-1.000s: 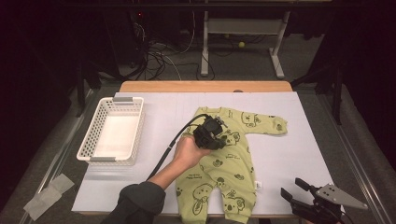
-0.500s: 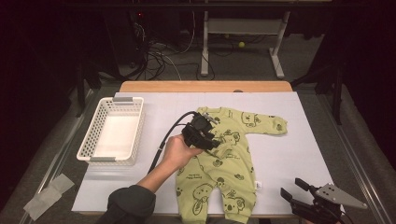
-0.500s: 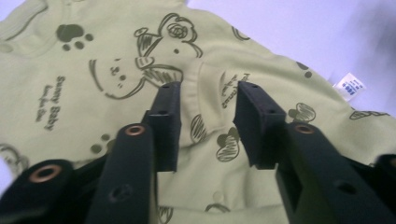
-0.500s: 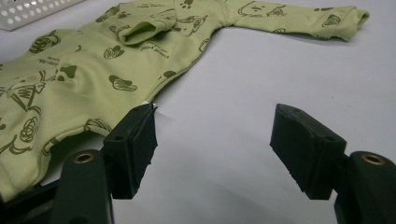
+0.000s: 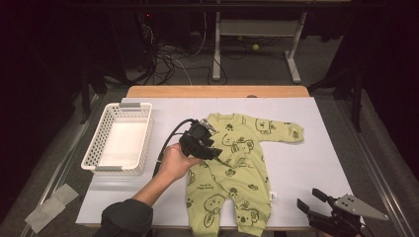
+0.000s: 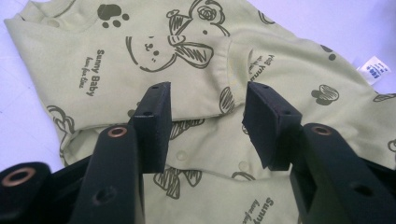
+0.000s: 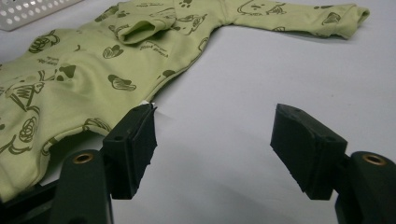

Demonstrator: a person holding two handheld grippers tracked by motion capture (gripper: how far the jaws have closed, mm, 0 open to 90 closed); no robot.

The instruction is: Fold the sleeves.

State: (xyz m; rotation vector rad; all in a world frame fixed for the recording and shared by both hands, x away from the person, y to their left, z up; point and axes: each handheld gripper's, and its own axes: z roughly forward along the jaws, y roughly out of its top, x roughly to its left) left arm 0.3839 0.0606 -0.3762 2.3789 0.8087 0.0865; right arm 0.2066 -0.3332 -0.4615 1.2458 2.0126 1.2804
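High view: a light-green printed cotton baby romper (image 5: 237, 168) lies flat on the pale lilac table mat (image 5: 306, 148), its left sleeve folded in across the chest, the right sleeve (image 5: 276, 129) stretched out sideways. The left gripper (image 5: 213, 152) hovers over the folded sleeve; its jaws have just been opening and stand apart with nothing between them, fabric lying beneath. The right gripper (image 5: 309, 203) waits open near the table's front edge, just beside the romper's leg. The step in hand seems to be folding the garment, one sleeve done. Next probably calls for pinching the outstretched sleeve's cuff and drawing it inward. A white perforated plastic basket (image 5: 118, 140) stands well apart at the left.
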